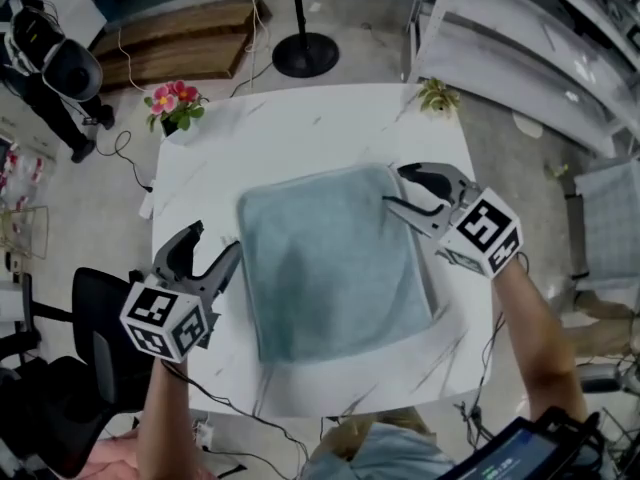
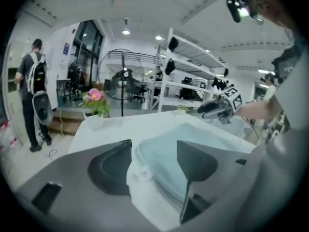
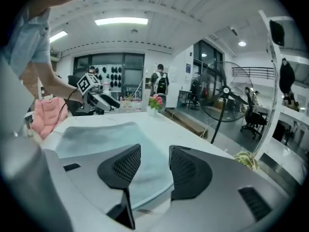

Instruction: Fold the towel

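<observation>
A light teal towel [image 1: 330, 268] lies folded flat in the middle of the white table [image 1: 300, 128]. My left gripper [image 1: 218, 236] hovers just off the towel's left edge, jaws open and empty. In the left gripper view the towel's near edge [image 2: 159, 161], with a small white tag, shows below the open left gripper [image 2: 153, 144]. My right gripper [image 1: 393, 185] is at the towel's far right corner, jaws open. In the right gripper view the towel [image 3: 96, 134] lies under the open right gripper [image 3: 155, 148], and the pads do not press on it.
A pot of pink flowers [image 1: 175, 105] stands at the table's far left corner and a small green plant [image 1: 438, 96] at the far right. A fan stand [image 1: 305, 55], a metal shelf rack [image 1: 520, 28] and a black chair [image 1: 90, 318] surround the table. A person [image 1: 50, 58] stands at far left.
</observation>
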Available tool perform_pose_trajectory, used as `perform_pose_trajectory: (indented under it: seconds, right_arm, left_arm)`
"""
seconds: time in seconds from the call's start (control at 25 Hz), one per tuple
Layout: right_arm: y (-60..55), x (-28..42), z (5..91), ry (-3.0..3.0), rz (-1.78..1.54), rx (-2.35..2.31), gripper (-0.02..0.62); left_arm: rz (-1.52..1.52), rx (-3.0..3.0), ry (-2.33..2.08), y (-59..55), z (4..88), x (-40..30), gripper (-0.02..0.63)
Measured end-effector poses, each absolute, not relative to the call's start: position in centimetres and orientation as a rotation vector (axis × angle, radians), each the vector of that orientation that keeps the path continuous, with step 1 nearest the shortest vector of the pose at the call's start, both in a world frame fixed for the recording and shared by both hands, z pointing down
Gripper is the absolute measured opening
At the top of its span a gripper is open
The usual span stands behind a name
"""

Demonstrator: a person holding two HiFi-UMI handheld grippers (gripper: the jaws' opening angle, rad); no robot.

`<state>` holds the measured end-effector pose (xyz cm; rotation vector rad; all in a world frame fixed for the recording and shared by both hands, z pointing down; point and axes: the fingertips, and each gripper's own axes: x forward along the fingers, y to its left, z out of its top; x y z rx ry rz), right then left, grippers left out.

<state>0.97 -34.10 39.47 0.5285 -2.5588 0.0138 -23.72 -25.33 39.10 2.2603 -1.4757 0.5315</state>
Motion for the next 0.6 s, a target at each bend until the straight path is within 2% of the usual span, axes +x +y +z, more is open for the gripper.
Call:
perform_pose_trajectory:
  seconds: [0.16, 0.36, 0.6]
  right_arm:
    - [-26.9, 0.5, 38.9, -2.565, -0.12, 0.335, 0.195]
    - [-17.8, 1.2, 39.0, -2.548, -0.2, 0.146, 0.19]
    - [-10.3, 4.0, 41.2, -2.445, -0.351, -0.014, 0.19]
  left_arm:
    - [0.721, 2.445, -1.31, -18.0, 38.2, -19.2, 0.293]
    - [0.795, 2.601, -1.12, -9.1, 40.2, -14.7, 0.293]
    - [0.982, 2.693, -1.021, -3.9, 43.5, -13.4, 0.291]
